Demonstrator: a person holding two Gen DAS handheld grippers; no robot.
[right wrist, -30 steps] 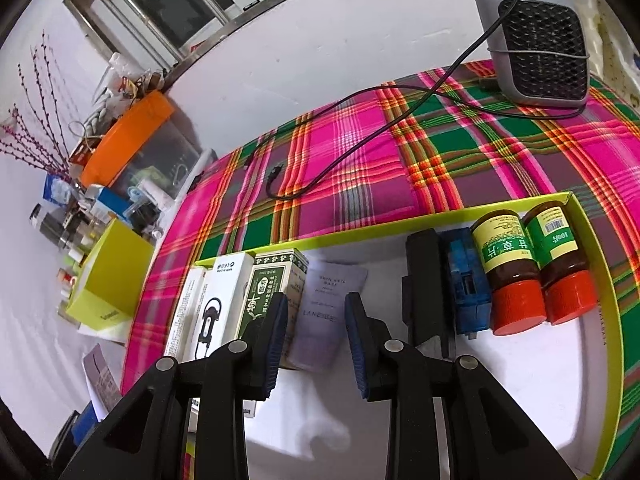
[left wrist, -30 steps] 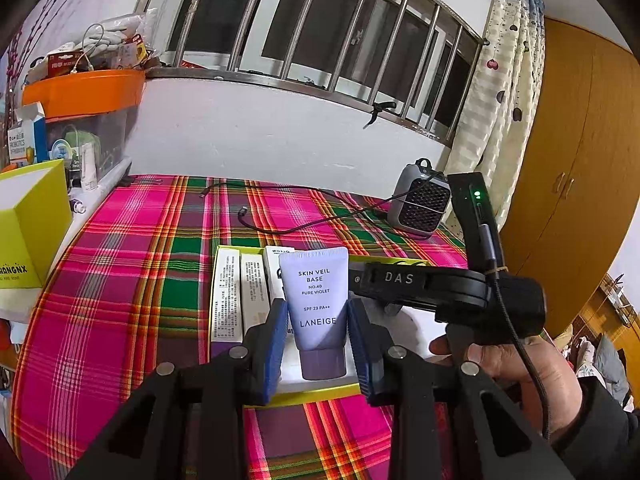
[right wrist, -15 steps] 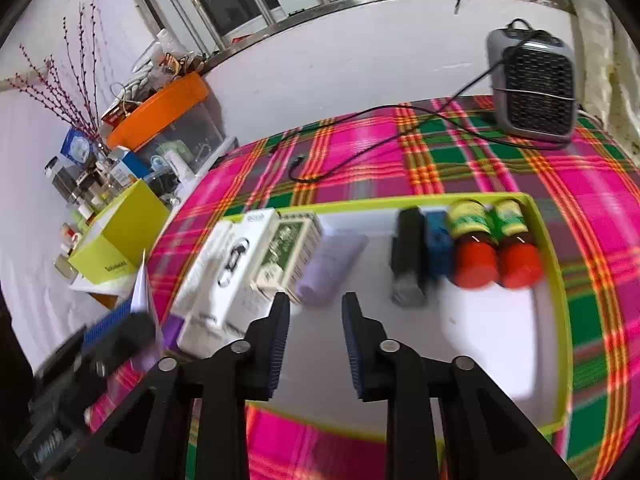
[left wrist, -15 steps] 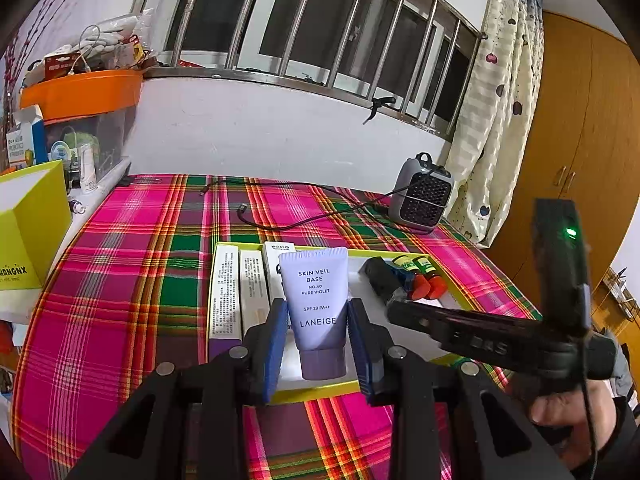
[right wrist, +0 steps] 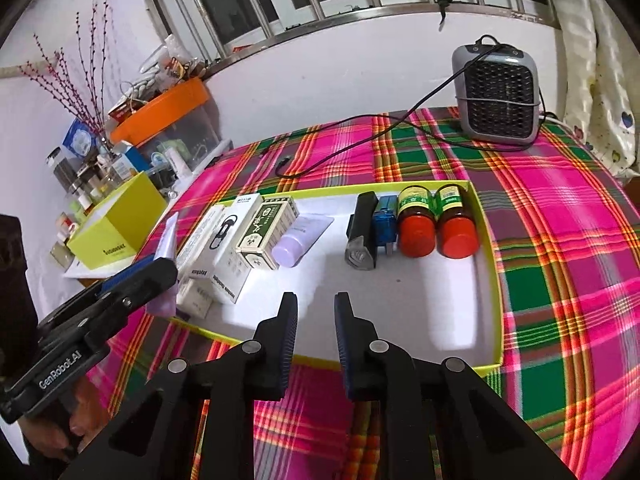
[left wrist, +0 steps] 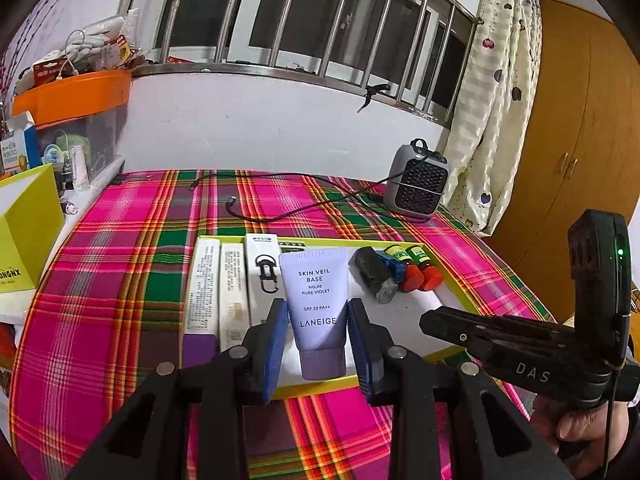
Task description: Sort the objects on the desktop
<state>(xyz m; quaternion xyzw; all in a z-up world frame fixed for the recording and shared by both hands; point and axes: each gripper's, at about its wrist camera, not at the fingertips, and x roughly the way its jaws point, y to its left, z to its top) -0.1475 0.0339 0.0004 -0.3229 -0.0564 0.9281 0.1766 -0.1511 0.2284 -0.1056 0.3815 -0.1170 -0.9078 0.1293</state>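
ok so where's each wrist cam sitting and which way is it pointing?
Left wrist: on the left gripper, looking along its fingers, shut on the LANEIGE tube, across the tray toward the window; right gripper and right hand show at right.
Right wrist: on the right gripper, open, above the tray's near edge; left gripper shows at left.
Shared: tray, heater.

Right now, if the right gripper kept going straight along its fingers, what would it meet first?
Probably the bare white floor of the tray, since the right gripper is empty and angled down at it. Farther along lies the black case; depth is unclear.
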